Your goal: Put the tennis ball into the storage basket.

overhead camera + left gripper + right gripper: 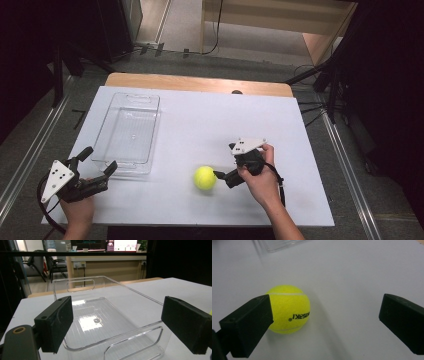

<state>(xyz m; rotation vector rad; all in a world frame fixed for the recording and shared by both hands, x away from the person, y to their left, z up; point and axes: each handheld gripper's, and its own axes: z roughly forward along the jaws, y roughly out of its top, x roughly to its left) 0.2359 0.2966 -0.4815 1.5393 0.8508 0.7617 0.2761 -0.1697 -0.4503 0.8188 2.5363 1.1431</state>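
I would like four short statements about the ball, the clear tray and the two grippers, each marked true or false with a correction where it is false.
1. The tennis ball lies inside the clear tray. False: it rests on the white table, to the tray's right.
2. The right gripper is open. True.
3. The left gripper is shut on the tray's handle. False: its jaws stand open.
4. The tray is empty. True.

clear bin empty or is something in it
Empty: the clear bin shows only its bare ribbed floor, and the tennis ball sits outside on the table.
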